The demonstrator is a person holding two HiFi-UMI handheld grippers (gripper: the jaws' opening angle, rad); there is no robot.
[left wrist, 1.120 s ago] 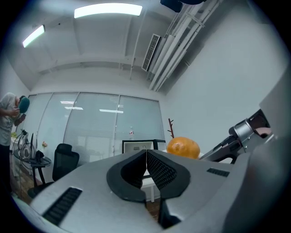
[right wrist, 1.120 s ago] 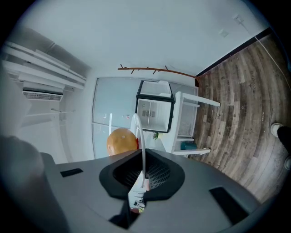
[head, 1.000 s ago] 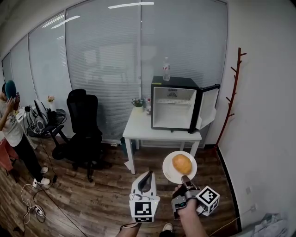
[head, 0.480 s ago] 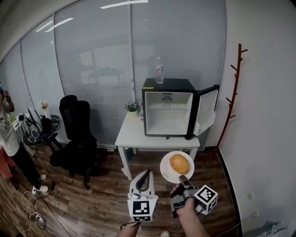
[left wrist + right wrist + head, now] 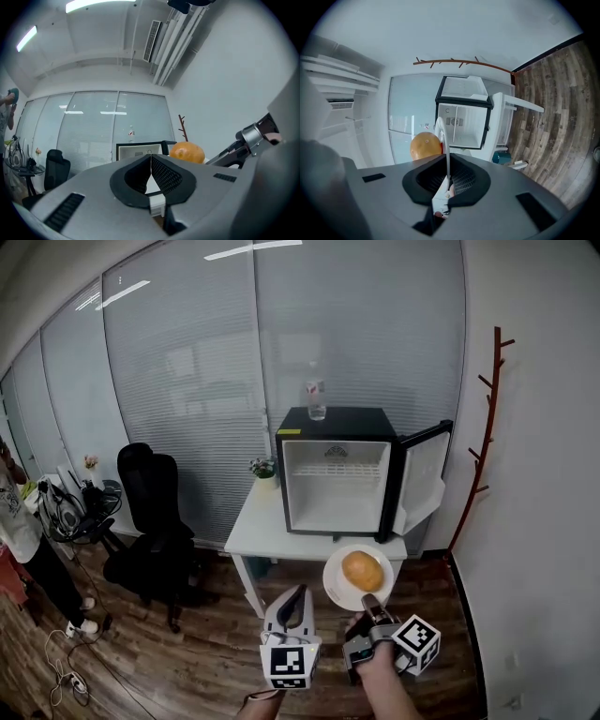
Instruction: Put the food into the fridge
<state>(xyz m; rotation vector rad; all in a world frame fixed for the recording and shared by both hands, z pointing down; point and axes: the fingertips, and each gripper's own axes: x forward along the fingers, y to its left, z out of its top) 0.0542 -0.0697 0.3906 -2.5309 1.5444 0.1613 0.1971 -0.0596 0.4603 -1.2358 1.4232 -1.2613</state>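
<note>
Closer than a second ago, the fridge (image 5: 337,474) and its white counter (image 5: 258,526) fill more of the head view, while the office chair (image 5: 150,507) and the person (image 5: 14,521) have slid toward 9 o'clock. The left hand-held gripper (image 5: 296,596) and the right hand-held gripper (image 5: 372,601) keep their place low in the frame.

Right hand-held gripper: jaws closed tight on the rim of a white plate (image 5: 333,583), which its own view shows edge-on as a thin white arc rising from between the pads. Left hand-held gripper: jaws together, tips meeting, nothing between them.

The food (image 5: 362,570), a round orange-brown item, rests on the plate at 12 o'clock from the right hand-held gripper, just beyond its tips, and at 2 o'clock from the left one. The fridge stands on the counter at 12 o'clock from both, well apart from the plate. Its door (image 5: 422,482) is swung open toward 3 o'clock, and a clear bottle (image 5: 316,399) stands upright on top.

The plate hides the right jaw tips in the head view. The person is cut off by the frame edge. Whether the food is a bun or a fruit cannot be told.
</note>
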